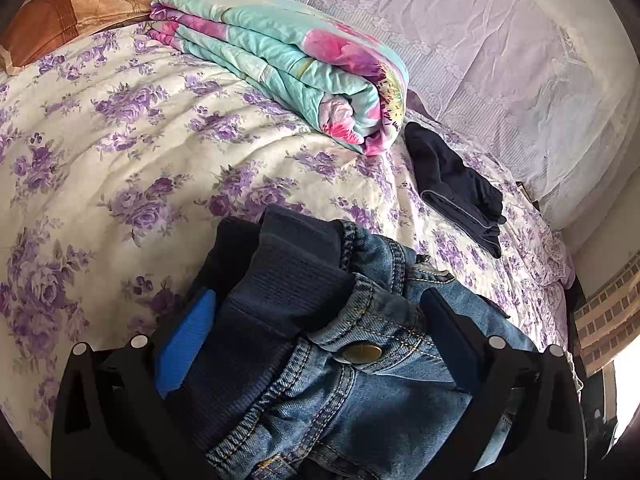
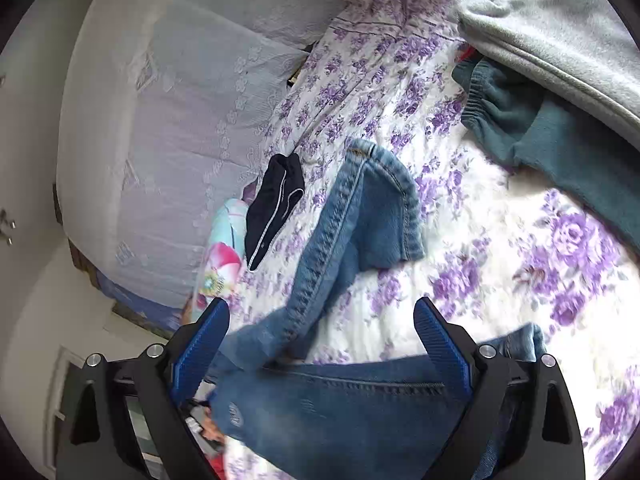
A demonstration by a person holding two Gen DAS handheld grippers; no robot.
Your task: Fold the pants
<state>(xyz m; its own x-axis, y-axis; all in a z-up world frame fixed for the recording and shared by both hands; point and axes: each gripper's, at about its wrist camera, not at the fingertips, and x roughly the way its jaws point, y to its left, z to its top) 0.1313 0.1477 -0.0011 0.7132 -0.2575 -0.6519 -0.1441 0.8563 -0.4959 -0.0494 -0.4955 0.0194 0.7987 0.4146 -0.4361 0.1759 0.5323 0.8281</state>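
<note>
Mid-fold, early stage by my read: the jeans (image 1: 360, 360) are bunched rather than laid flat, so this looks like the spread-and-align step before any real crease goes in. Left tool (image 1: 316, 312) is clenched on the waistband end, blue ribbed pads on both sides of a thick wad of denim plus a dark navy ribbed band, brass button (image 1: 362, 353) facing the camera. Right tool (image 2: 320, 320) is released, jaws wide, nothing between the pads; a leg of the jeans (image 2: 352, 216) trails away below it across the bed (image 2: 500, 280), hem end flopped over and twisted, side seam showing. Next move, as I judge it: right tool needs to go for the hem or leg edge, pinch both layers, then pull taut against the left hold so the legs stack seam to seam. Risk: catching one layer only, or dragging the bedspread along. Materials: mid-blue washed denim, stiff at seams and waistband, contrast stitching, will hold a crease but bulk at the waist resists. Bed cover is soft white quilted cotton with purple roses, wrinkly, low friction. Also on the bed: folded teal-pink floral quilt (image 1: 288, 64), small dark navy garment (image 1: 456, 184), grey fleece (image 2: 560, 28) and teal sweatpants (image 2: 540, 136), all apart from the jeans.
</note>
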